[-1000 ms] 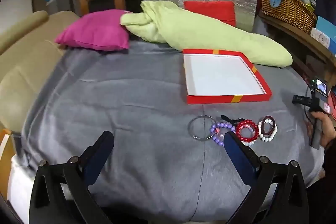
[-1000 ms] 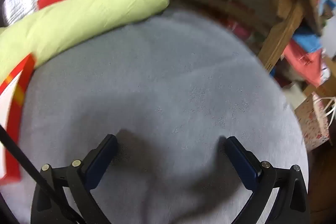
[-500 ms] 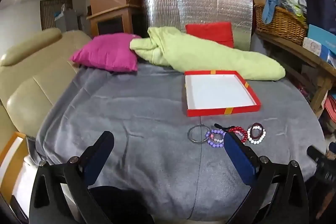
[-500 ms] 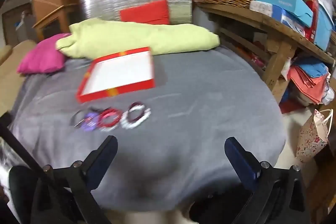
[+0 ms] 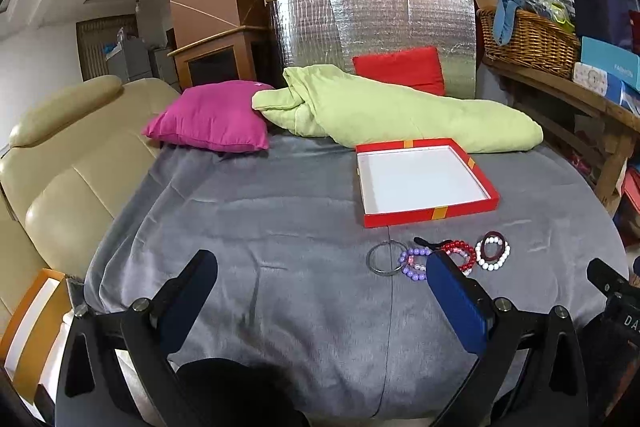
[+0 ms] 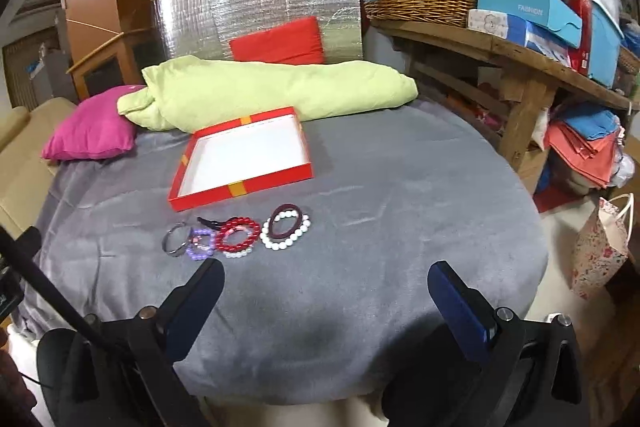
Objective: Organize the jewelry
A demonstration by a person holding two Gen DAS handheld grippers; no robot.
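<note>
A row of bracelets lies on the grey cloth in front of a shallow red box [image 5: 430, 215] [image 6: 240, 187] with a white inside. From left: a silver bangle [image 5: 385, 259] [image 6: 174, 243], a purple bead bracelet [image 5: 412, 264] [image 6: 199, 243], a red bead bracelet [image 5: 460, 251] [image 6: 238, 235], and a white bead bracelet [image 5: 493, 255] [image 6: 285, 231] with a dark red ring on it. A black clip [image 6: 210, 223] lies behind them. My left gripper [image 5: 320, 281] and right gripper [image 6: 324, 291] both hover open and empty near the front edge.
A pink cushion [image 5: 208, 127], a green quilt [image 5: 400, 111] and a red cushion [image 5: 400, 69] lie at the back against a silver foil panel. A wooden shelf [image 6: 520, 55] with a wicker basket stands right. A beige seat [image 5: 60, 179] is left.
Both grippers have pulled back and risen from the cloth. The right wrist view swung left from bare cloth, and the box and bracelets now show in it.
</note>
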